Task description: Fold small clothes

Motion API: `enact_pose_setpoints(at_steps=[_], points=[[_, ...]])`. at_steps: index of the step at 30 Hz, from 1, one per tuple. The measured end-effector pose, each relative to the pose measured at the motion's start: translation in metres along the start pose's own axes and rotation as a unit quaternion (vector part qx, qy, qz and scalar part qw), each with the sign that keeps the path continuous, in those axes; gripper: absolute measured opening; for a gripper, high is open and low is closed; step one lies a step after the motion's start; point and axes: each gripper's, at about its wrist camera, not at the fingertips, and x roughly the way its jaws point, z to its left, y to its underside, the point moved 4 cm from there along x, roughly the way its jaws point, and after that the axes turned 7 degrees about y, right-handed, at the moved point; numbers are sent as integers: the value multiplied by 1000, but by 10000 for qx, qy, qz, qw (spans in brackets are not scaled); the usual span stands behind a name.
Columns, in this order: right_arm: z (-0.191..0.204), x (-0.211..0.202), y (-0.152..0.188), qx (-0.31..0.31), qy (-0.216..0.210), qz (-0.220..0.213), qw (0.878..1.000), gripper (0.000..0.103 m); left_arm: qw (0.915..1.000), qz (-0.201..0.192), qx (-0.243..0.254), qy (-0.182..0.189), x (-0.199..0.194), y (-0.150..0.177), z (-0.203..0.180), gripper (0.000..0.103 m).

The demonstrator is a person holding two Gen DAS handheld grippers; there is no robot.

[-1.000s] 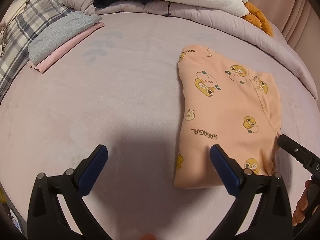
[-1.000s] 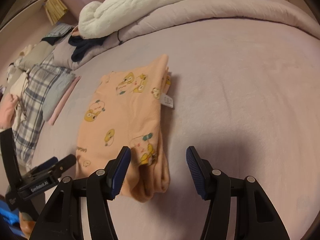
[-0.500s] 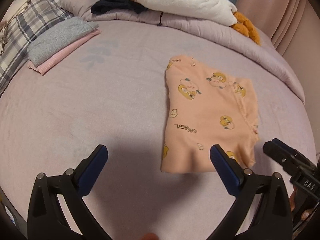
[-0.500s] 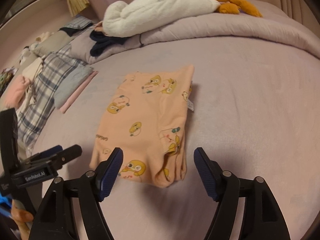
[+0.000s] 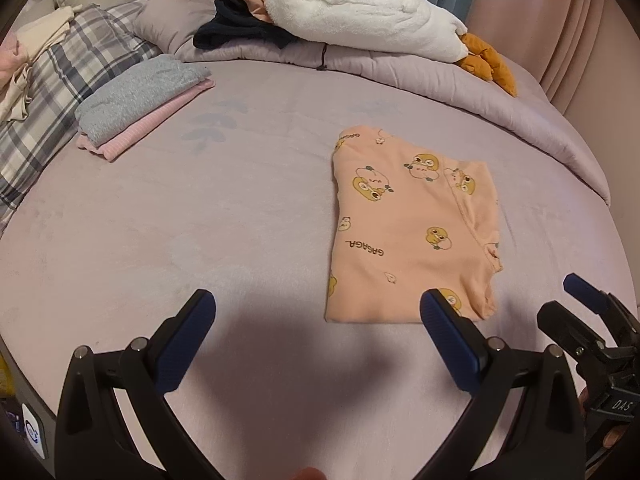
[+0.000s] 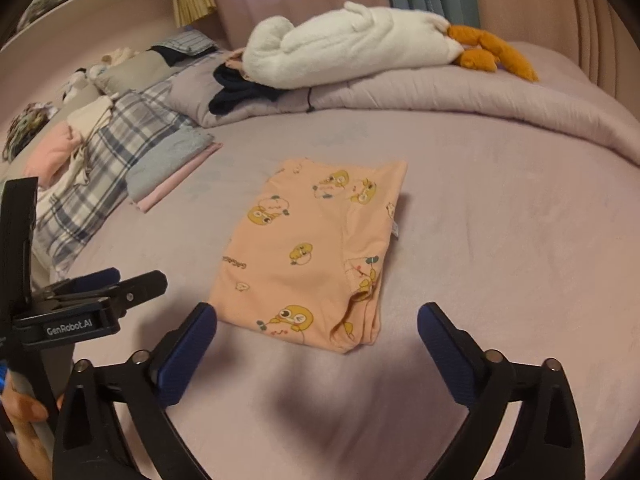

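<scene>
we find the peach garment (image 5: 412, 236), printed with yellow cartoon ducks, lying flat on the lilac bedspread (image 5: 200, 220) as a compact rectangle, its layers stacked and one folded edge bulging slightly at the near right corner. we judge the fold on this piece to be finished or nearly so, since no sleeve or loose flap shows outside the outline. our left gripper (image 5: 316, 316) hangs above the bedspread just short of the garment's near edge, jaws spread wide and holding nothing; its right finger overlaps the garment's near corner in view, though we cannot tell whether it touches. our right gripper (image 6: 316, 328) sits likewise just short of the near edge, jaws released and empty, with the garment framed between the two fingers. we read both tools as parked clear of the cloth so the fold can be checked without disturbing it. to the far left a grey folded item (image 5: 140, 96) rests on a pink folded item (image 5: 152, 124), and we take this as the pile where finished pieces are kept, set well apart from the working area to leave room for folding. a white plush toy (image 5: 360, 16) and a dark garment (image 5: 240, 32) lie on the rolled duvet (image 5: 480, 92) at the far side, out of the way. the likely next need is a low, two-sided grasp to carry the garment to the pile; the risk is the layers sliding open.
</scene>
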Motion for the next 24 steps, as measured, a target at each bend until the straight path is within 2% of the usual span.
enact_pose_setpoints(at_steps=[8,24], points=[[6,-18,-1,-131,103,-288,9994,101,10000,-32,-51,5,-17,6,-4,102],[13,-35,5,-88,123,-350,9993,101,9993,-62,199,-309,-35,21,-11,102]])
